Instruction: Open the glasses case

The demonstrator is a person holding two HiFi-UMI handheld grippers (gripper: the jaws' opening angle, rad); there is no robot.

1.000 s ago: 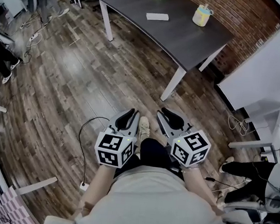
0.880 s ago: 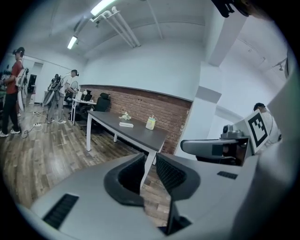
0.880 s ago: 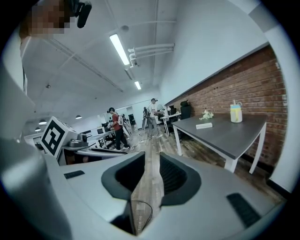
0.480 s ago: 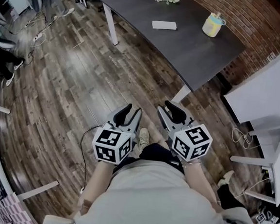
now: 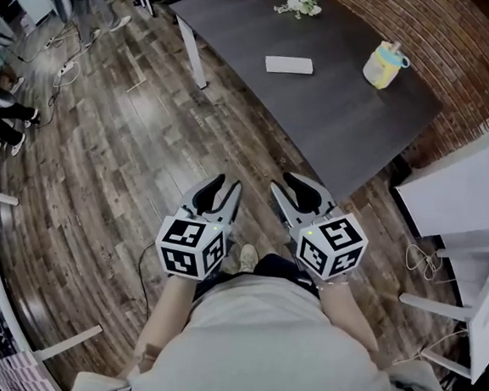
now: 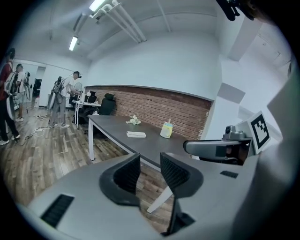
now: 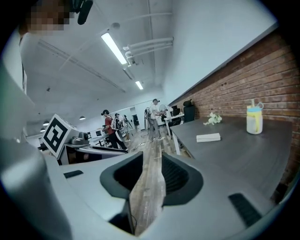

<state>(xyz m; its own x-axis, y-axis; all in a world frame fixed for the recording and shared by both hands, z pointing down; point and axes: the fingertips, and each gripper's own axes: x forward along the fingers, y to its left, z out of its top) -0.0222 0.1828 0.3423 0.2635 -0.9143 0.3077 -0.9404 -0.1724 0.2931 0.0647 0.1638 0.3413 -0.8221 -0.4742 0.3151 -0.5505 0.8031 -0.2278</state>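
A flat white glasses case [image 5: 289, 65] lies shut on the dark table [image 5: 337, 113], well ahead of both grippers. It also shows in the left gripper view as the white case [image 6: 136, 134] and in the right gripper view [image 7: 208, 137]. My left gripper [image 5: 224, 189] hangs over the wooden floor short of the table's near edge, open, with nothing between its jaws [image 6: 150, 157]. Beside it, my right gripper [image 5: 284, 185] is also short of the table. Its jaws are opening and are empty [image 7: 152, 157].
A yellow cup with a straw [image 5: 383, 66] stands right of the case, and a small bunch of white flowers [image 5: 300, 3] lies at the table's far end. A brick wall [image 5: 461, 56] runs behind. White furniture [image 5: 476, 168] stands right. People [image 6: 9, 103] stand far left.
The table has drawn closer and lower in the head view as both grippers move forward together. Both pairs of jaws have spread from nearly shut to open.
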